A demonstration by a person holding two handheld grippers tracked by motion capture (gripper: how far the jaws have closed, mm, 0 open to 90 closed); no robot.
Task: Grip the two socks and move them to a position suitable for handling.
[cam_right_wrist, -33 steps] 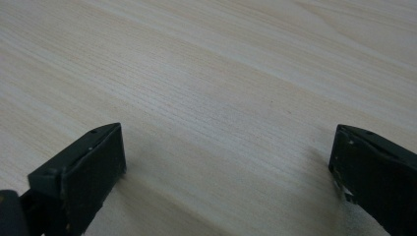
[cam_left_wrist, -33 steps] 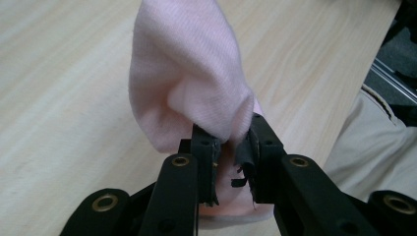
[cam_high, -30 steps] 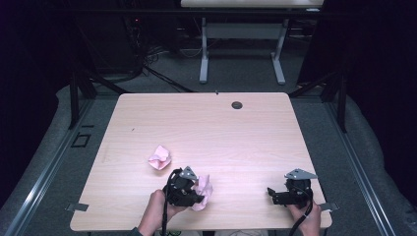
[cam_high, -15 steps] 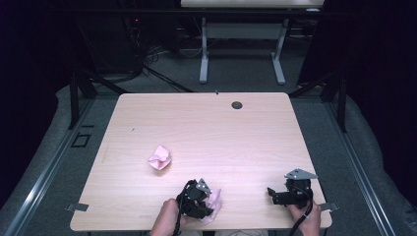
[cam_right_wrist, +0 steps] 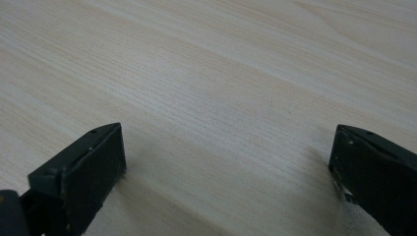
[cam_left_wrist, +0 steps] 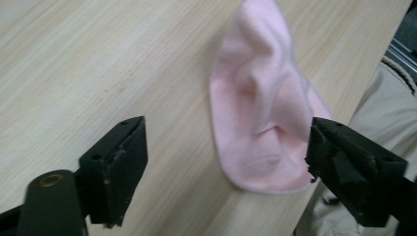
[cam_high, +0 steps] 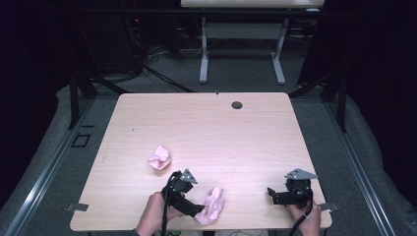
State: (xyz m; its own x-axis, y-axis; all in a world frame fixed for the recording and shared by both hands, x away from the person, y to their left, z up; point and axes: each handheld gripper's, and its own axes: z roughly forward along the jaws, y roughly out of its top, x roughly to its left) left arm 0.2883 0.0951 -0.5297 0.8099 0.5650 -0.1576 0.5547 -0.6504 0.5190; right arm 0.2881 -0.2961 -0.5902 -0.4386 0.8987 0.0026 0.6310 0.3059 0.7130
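Near the front edge of the wooden table, a pink sock lies loose, just beside the left gripper. Its jaws have just been opening and now stand wide, with the sock ahead of them and no pad pressing on it, so this sock appears released. A second pink sock sits crumpled farther in, apparently yet to be handled. The right gripper rests on bare table, jaws wide, holding nothing. The near sock is soft, rumpled and folded lengthwise.
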